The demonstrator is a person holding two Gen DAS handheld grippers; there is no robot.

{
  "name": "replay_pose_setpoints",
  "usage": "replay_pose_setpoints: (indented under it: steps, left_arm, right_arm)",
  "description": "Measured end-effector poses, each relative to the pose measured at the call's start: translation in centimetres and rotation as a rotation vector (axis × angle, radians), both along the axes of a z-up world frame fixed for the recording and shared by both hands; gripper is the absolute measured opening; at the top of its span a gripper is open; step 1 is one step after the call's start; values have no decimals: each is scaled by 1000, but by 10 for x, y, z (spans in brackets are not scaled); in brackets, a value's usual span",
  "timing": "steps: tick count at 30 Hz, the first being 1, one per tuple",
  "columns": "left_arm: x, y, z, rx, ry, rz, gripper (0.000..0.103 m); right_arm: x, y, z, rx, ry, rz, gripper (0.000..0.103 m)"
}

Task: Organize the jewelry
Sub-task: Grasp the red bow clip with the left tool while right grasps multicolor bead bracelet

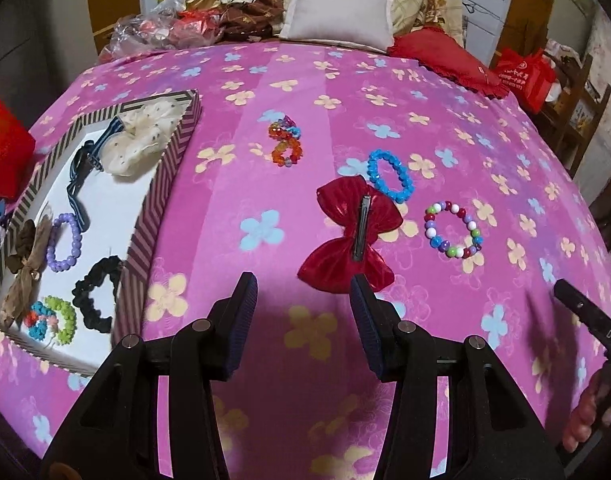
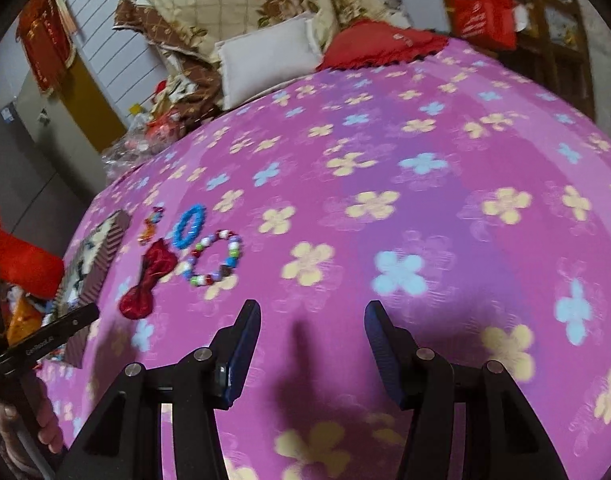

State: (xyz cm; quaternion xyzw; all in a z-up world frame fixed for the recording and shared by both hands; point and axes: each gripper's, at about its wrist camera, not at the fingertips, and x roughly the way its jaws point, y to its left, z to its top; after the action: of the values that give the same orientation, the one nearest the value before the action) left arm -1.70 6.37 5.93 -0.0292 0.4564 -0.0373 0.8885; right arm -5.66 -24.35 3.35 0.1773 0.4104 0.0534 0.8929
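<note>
Just ahead of the left gripper [image 1: 303, 320], whose jaws stand apart and empty, lies the red bow clip [image 1: 351, 240] clasp-side up on the flowered bedspread [image 1: 385, 92], probably the next pick, with the blue bracelet [image 1: 387, 176], mixed-bead bracelet [image 1: 453, 230] and orange bead piece [image 1: 286, 142] loose beyond it. Off to its left the striped box [image 1: 161, 208] already holds scrunchies and bracelets, though its near edge is cut off. The right gripper [image 2: 313, 354], also open and holding nothing, hangs over bare bedspread, its view blurred.

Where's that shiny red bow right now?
In the left wrist view the red bow lies clip-up on the pink bedspread, just ahead of the open left gripper, beside the blue bracelet.
</note>
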Motion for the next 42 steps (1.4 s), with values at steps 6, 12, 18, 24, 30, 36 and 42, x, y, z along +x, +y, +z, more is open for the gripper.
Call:
replay_pose_setpoints:
  steps: [6, 12, 18, 24, 30, 36, 42]
  left_arm:
    - [27, -12, -1, 18, 17, -53, 55]
    - [60, -33, -21, 27, 69, -156, 55]
    - [77, -34, -33, -9, 95, -174, 55]
    - [75, -43, -39, -7, 81, -203, 55]
    - [65, -47, -39, 3, 66, -212, 13]
    - [50, -25, -11, -74, 7, -203, 13]
    - [34, 3, 21, -121, -68, -191, 13]
  right_arm:
    - [45, 22, -5, 17, 79, 87, 53]
    - [79, 53, -10, -86, 94, 131, 48]
    - [100, 74, -16, -170, 87, 150, 43]
    - [106, 96, -19, -275, 64, 157, 43]
    - [105, 113, -19, -374, 59, 168, 9]
    - [100, 111, 0, -295, 45, 154, 9]
    - [89, 111, 34, -248, -2, 149, 9]
